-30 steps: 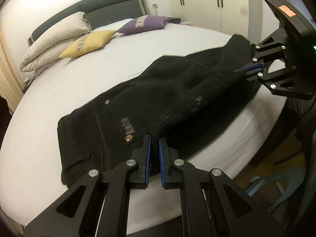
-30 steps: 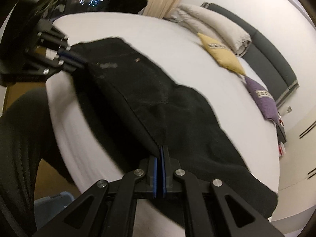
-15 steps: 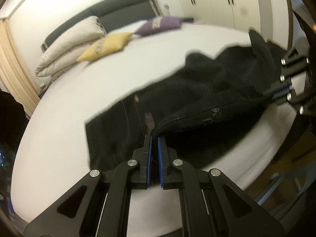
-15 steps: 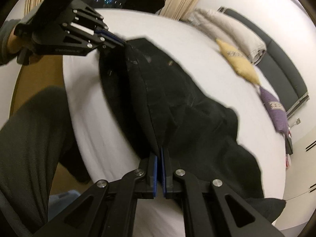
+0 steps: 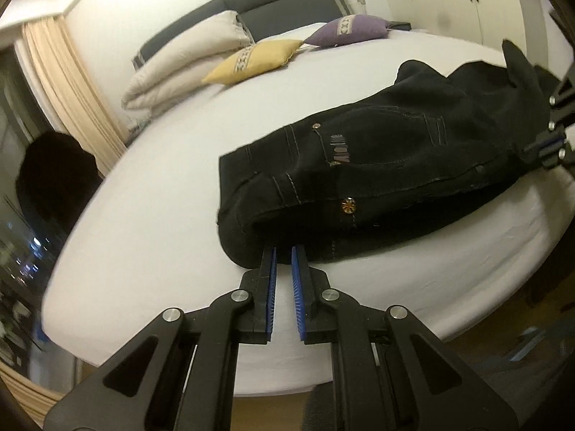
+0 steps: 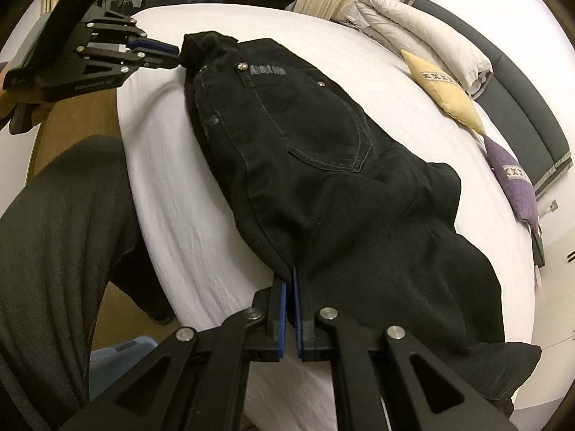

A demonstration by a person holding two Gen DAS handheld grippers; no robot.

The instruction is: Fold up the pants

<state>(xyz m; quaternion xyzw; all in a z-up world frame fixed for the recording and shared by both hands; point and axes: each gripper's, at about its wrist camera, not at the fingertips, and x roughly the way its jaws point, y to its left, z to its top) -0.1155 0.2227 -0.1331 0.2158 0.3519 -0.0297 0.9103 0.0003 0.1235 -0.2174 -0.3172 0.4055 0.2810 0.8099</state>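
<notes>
Black pants (image 5: pixel 381 165) lie folded lengthwise, one half over the other, near the front edge of a round white bed (image 5: pixel 151 215). My left gripper (image 5: pixel 284 251) is shut on the waistband end of the pants. My right gripper (image 6: pixel 290 276) is shut on the doubled side seam further down the pants (image 6: pixel 323 165). The left gripper also shows in the right wrist view (image 6: pixel 172 52) at the waistband, and the right gripper shows in the left wrist view (image 5: pixel 539 147). A back pocket with grey lettering faces up.
A yellow cushion (image 5: pixel 251 61), a purple cushion (image 5: pixel 352 30) and a folded beige duvet (image 5: pixel 179 68) lie by the dark headboard. The person's leg (image 6: pixel 54 233) stands at the bed's edge. A blue bin (image 6: pixel 122 355) sits on the floor. Curtains and a wardrobe line the walls.
Both grippers have carried the near half of the pants over onto the far half. The back pocket side now faces up and the fold lies flatter on the bed.
</notes>
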